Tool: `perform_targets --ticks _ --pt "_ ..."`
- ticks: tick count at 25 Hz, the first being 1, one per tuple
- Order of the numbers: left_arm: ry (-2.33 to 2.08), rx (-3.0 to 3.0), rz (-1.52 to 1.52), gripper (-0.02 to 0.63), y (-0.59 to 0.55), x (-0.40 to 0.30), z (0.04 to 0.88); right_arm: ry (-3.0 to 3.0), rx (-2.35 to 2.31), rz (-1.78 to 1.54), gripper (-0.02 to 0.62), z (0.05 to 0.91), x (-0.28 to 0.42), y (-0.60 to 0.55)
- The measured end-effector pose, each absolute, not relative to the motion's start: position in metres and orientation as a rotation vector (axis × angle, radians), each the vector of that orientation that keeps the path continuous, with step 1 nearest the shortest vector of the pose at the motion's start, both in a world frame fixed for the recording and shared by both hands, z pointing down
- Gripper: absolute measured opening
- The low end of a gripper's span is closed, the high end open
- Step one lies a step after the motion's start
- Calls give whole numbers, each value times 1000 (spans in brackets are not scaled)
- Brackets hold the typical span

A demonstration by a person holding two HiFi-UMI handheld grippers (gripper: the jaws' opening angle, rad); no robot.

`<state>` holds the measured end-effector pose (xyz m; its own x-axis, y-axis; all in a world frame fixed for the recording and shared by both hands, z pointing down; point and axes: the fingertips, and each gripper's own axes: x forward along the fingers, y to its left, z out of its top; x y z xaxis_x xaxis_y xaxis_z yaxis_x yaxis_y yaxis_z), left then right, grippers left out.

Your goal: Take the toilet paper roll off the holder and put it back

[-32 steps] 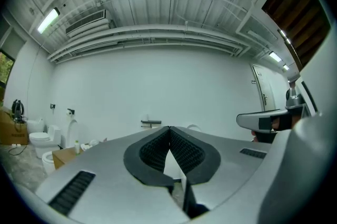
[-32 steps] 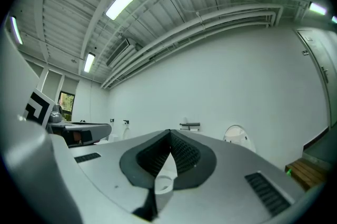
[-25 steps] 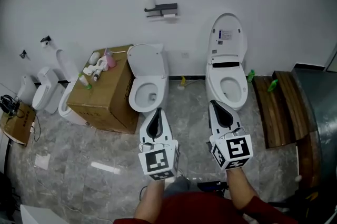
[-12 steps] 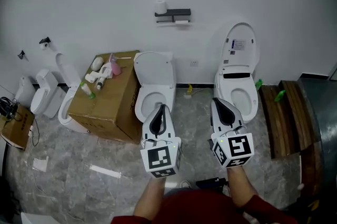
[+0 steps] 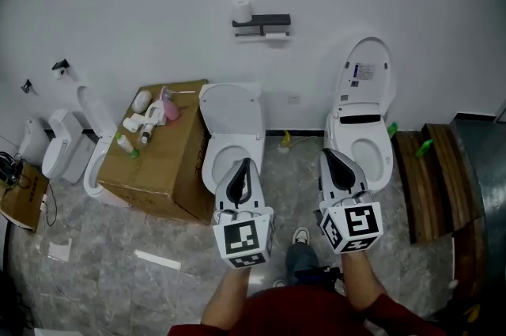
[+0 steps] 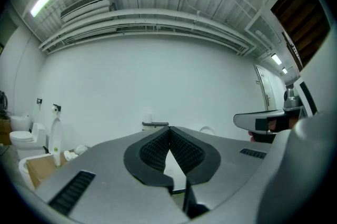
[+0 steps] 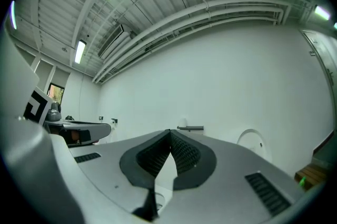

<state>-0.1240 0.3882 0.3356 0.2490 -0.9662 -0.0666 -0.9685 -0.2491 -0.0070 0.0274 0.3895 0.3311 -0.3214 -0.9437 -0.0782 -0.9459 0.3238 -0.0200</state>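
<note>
Left hand-held gripper [image 5: 246, 163], right hand-held gripper [image 5: 323, 153]: jaws were together, empty | toilet paper roll [image 5: 242, 9]: stood at 12 o'clock | risk: unopened jaws might topple it

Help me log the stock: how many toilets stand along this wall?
4: the middle toilet right of the cardboard box; the right toilet beside the wooden bench; a half-hidden toilet left of that box; the far-left toilet. Others may be out of frame.

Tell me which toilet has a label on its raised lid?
The toilet beside the wooden bench, rightmost in the head view; other lids look plain.
</note>
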Motion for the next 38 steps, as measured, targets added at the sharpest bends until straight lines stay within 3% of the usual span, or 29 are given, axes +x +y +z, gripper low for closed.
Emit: perform_targets --ticks 27,38 --pt "1959 -2410 64 15 53 -25 326 2492 -1743 -14 9 332 141 58" --pt "2016 -2377 72 15 -29 -30 336 2541 -1700 -4 9 340 134 -27"
